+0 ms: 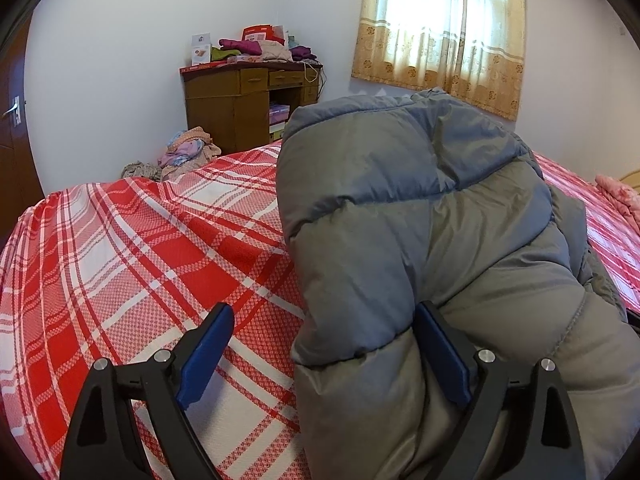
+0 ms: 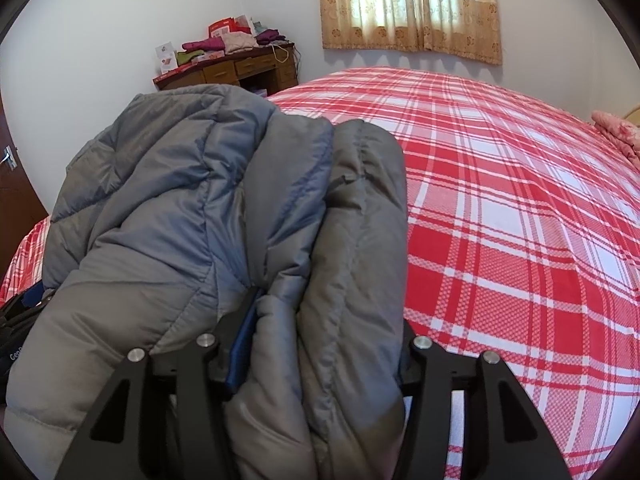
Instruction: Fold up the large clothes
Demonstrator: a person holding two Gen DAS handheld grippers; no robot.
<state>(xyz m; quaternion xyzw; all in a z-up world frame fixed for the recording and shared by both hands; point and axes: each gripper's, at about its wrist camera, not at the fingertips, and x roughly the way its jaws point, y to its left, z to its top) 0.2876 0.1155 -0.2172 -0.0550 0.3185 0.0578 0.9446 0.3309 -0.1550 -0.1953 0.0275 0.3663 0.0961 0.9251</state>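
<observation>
A grey and blue-grey puffer jacket (image 1: 420, 216) lies bunched on the red plaid bed (image 1: 140, 248). My left gripper (image 1: 324, 328) is open wide; its right finger presses into the jacket's near edge and its left finger stands over bare bedspread. The jacket also fills the left half of the right wrist view (image 2: 192, 200). My right gripper (image 2: 324, 344) has a thick fold of the jacket between its fingers; its jaws stand fairly wide around the bulk. The right fingertip is hidden by fabric.
A wooden desk (image 1: 240, 104) piled with clothes and boxes stands at the far wall, with a heap of clothes (image 1: 188, 148) beside it. A curtained window (image 1: 440, 28) is behind. A pink garment (image 2: 616, 132) lies at the bed's far right. A door (image 1: 12, 120) is at left.
</observation>
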